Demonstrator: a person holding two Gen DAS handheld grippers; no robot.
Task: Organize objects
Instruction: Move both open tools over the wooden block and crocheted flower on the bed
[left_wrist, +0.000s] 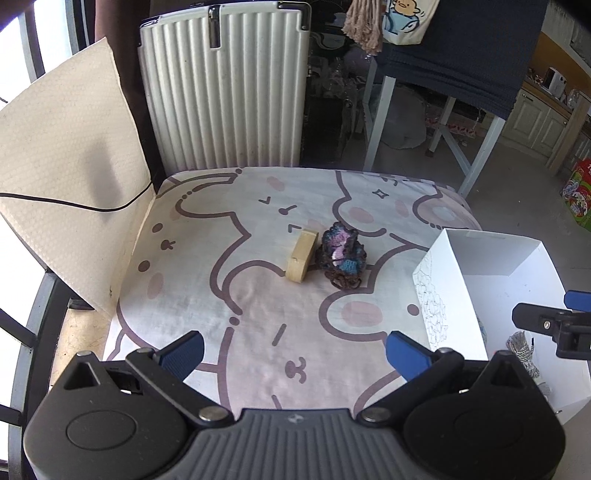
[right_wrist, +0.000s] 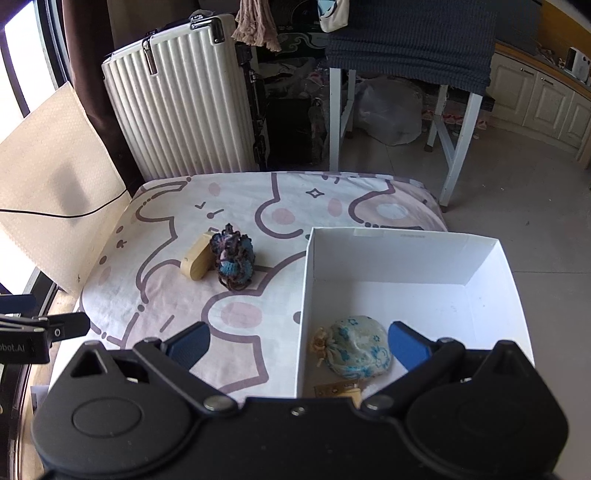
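The right gripper (right_wrist: 298, 345) is hanging with its blue fingers spread wide and holding nothing, over the near wall of the white box (right_wrist: 402, 254). Inside the box a floral pouch (right_wrist: 360, 350) is lying beside a brass hinge (right_wrist: 334, 389). The left gripper (left_wrist: 293, 350) is also spread and empty above the cartoon-printed cloth (left_wrist: 207, 295). Further out, a wooden block (left_wrist: 301, 258) is touching a crocheted yarn piece (left_wrist: 343, 254).

Left claw (left_wrist: 293, 350) spread wide, empty, right claw (right_wrist: 299, 345) likewise
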